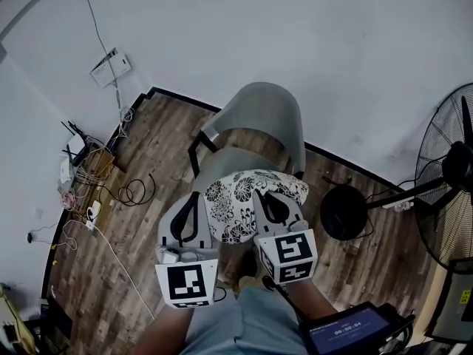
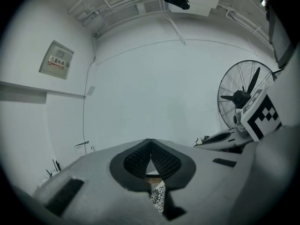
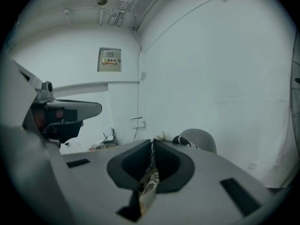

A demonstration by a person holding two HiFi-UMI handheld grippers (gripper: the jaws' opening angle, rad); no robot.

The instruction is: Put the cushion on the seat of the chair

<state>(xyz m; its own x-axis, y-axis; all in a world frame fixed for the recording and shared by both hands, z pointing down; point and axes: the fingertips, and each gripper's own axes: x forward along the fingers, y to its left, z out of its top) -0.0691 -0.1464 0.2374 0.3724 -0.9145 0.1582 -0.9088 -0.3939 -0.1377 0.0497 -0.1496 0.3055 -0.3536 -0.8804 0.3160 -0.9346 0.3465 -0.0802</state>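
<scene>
A grey chair (image 1: 267,115) stands against the white wall, its seat (image 1: 225,161) partly showing. A cushion (image 1: 240,198) with a black-and-white flower print hangs over the seat's near edge, held between both grippers. My left gripper (image 1: 197,197) is shut on its left edge; in the left gripper view its tips (image 2: 150,143) meet, with patterned fabric (image 2: 158,198) behind them. My right gripper (image 1: 260,195) is shut on the cushion's right side. In the right gripper view the fabric (image 3: 149,182) runs between the closed jaws (image 3: 153,142), and the chair back (image 3: 201,139) rises beyond.
A standing fan (image 1: 451,176) with a round black base (image 1: 344,213) is at the right, close to the chair. Cables, a power strip and a router (image 1: 89,176) lie along the left wall. A screen device (image 1: 347,331) sits near my right leg.
</scene>
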